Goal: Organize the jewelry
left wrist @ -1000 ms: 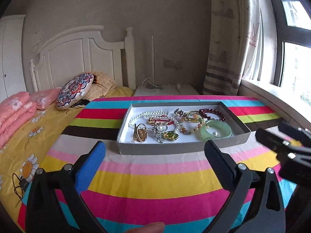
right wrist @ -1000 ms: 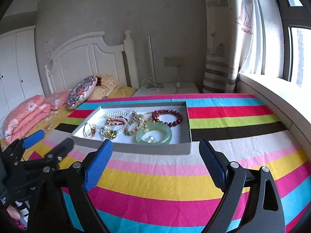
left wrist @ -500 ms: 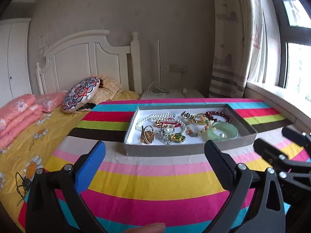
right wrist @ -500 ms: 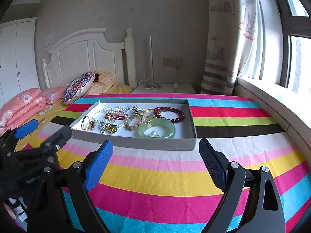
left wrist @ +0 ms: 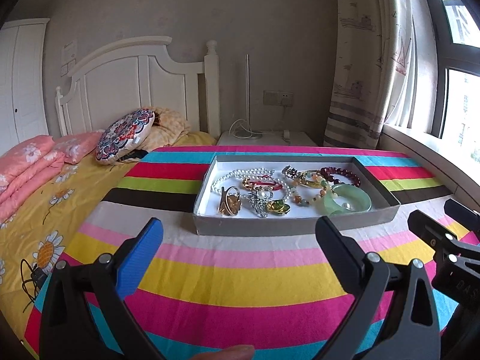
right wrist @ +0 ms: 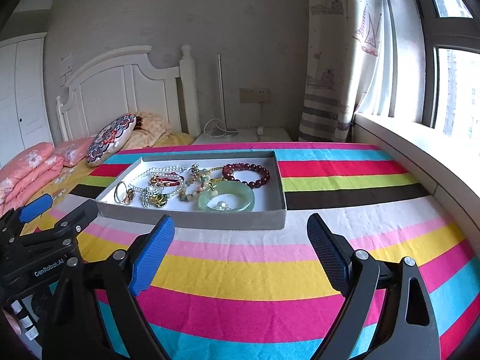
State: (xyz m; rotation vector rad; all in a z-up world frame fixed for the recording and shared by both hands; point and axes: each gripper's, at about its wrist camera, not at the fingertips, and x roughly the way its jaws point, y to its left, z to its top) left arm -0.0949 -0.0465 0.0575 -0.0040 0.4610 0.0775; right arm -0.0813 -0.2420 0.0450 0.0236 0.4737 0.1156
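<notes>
Both tools (left wrist: 240, 240) (right wrist: 240, 237) wide apart, near the jewelry tray (right wrist: 192, 219), short of it.

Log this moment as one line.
left tool: open, empty | right tool: open, empty | jewelry: piled in tray | green bangle: untouched

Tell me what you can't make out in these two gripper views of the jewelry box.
- Tangled pieces in the gray box: both views show the pearl strand overlapping other items, so a count is unclear.
- Small object inside the jade bangle: too small to identify.
- Right hand-held gripper in the left view: cut off by the frame edge.
- Left hand-held gripper in the right view: partly cut off at the left edge.
</notes>
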